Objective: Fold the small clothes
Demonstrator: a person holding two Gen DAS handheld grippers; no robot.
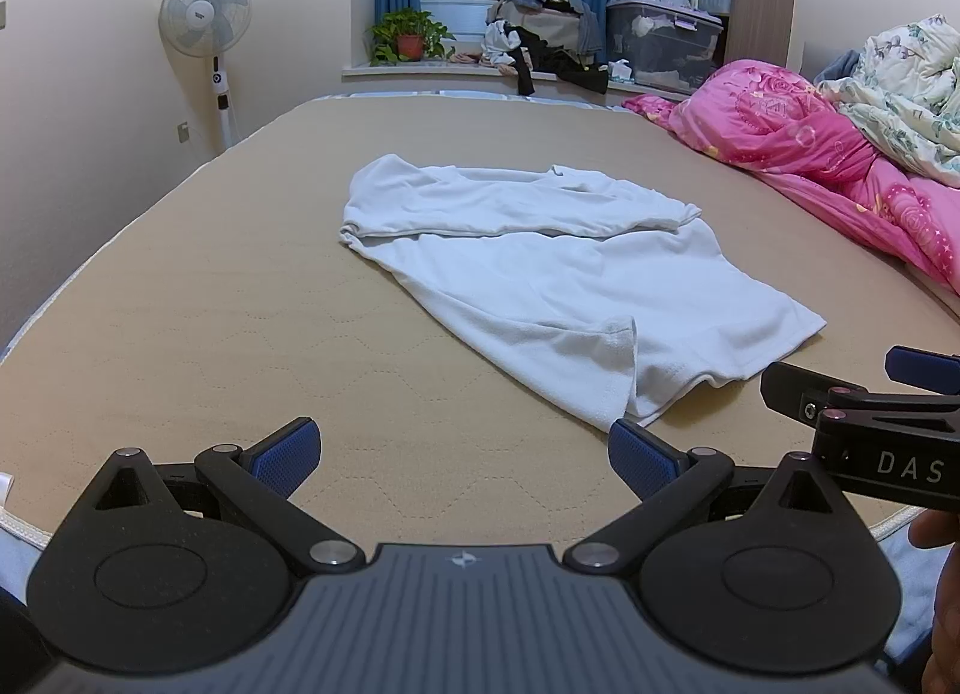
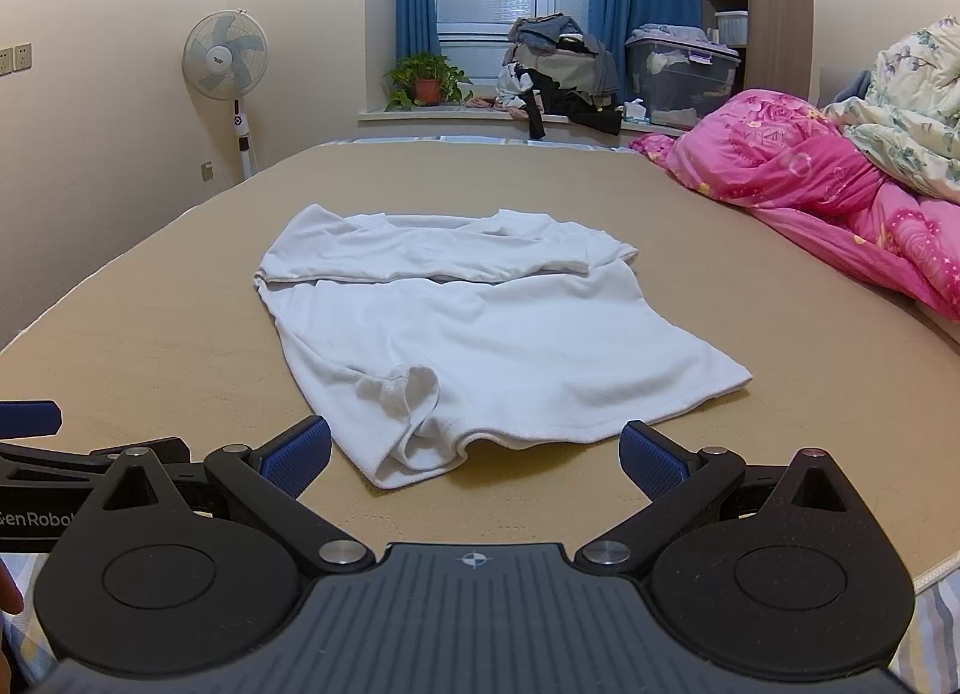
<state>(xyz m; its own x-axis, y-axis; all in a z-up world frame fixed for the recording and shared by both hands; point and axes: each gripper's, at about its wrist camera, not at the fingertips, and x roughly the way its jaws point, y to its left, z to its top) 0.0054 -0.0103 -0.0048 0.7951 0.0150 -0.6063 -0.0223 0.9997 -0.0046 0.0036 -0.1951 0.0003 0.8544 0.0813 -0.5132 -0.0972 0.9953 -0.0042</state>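
A white T-shirt point(image 1: 540, 274) point(image 2: 480, 334) lies on the tan mattress point(image 1: 210, 304) point(image 2: 150, 334), its upper part with the sleeves folded over across the back. The near hem is rumpled, with a small fold turned up. My left gripper point(image 1: 462, 454) is open above the bare mattress, just short of the shirt's near corner. My right gripper point(image 2: 474, 454) is open too, hovering in front of the near hem with the cloth just ahead of its fingers. Neither holds anything. In the left wrist view the right gripper's side shows at the right edge.
A pink quilt point(image 1: 810, 141) and a floral duvet point(image 1: 900, 87) are heaped along the right of the bed. Behind the bed, a windowsill carries a pile of clothes point(image 1: 540, 33), a potted plant point(image 1: 408, 36) and a plastic storage box point(image 1: 660, 42). A standing fan point(image 1: 207, 15) is by the left wall.
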